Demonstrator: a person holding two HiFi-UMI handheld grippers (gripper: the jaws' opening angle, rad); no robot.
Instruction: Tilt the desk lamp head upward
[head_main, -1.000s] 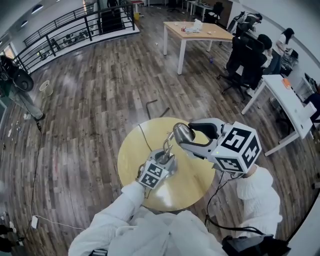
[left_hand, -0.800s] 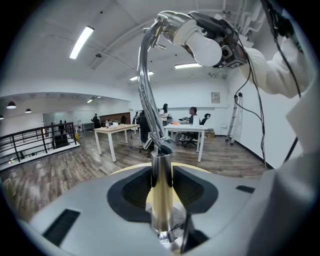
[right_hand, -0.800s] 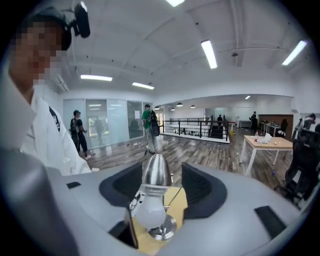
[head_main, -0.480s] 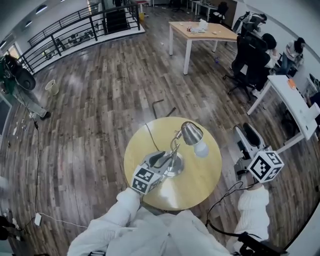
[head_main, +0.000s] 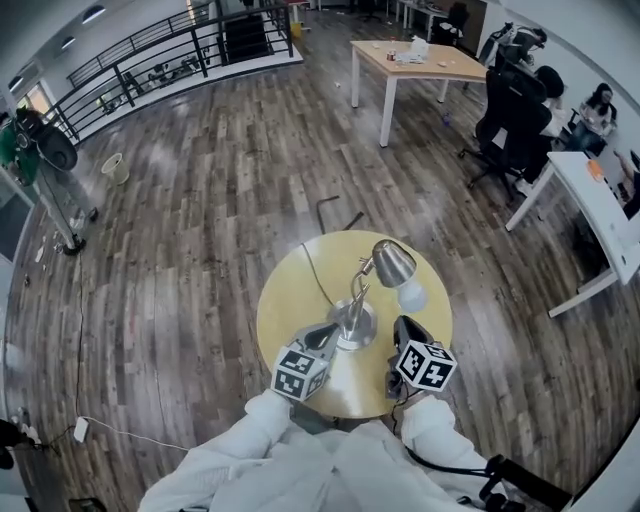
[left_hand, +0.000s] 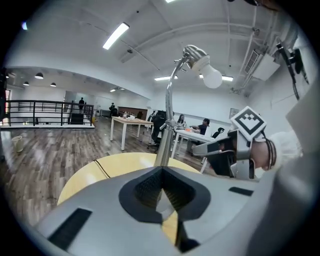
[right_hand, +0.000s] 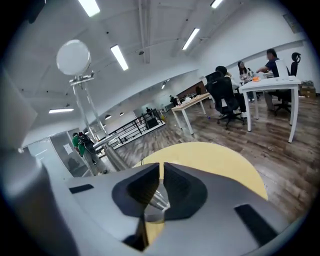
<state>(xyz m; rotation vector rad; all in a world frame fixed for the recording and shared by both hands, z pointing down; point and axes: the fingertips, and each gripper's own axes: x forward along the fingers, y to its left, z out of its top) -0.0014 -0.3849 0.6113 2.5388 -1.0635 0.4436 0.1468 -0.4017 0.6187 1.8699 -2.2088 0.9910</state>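
A silver desk lamp (head_main: 393, 263) with a white bulb (head_main: 410, 295) stands on its round base (head_main: 352, 326) on the round yellow table (head_main: 290, 300). Nothing is touching it. My left gripper (head_main: 322, 338) sits at the near-left of the base, shut and empty. In the left gripper view the lamp stem (left_hand: 167, 120) rises just beyond the left gripper (left_hand: 161, 172). My right gripper (head_main: 403, 324) rests near the table's front right, apart from the lamp. Its jaws are closing, only a thin slit is left, and nothing is between them. From the right gripper (right_hand: 161, 169) the bulb (right_hand: 73, 56) shows high at the left.
A black cable (head_main: 306, 272) runs across the table and off its far edge. White-legged desks (head_main: 415, 62) and office chairs (head_main: 515, 120) stand at the back right, with people seated there. A black railing (head_main: 150, 60) lines the far left, and wooden floor surrounds the table.
A second ago my right gripper was open at the lamp head. It let go, swung out right, then came back low by the table's front. Both grippers' jaws have closed.
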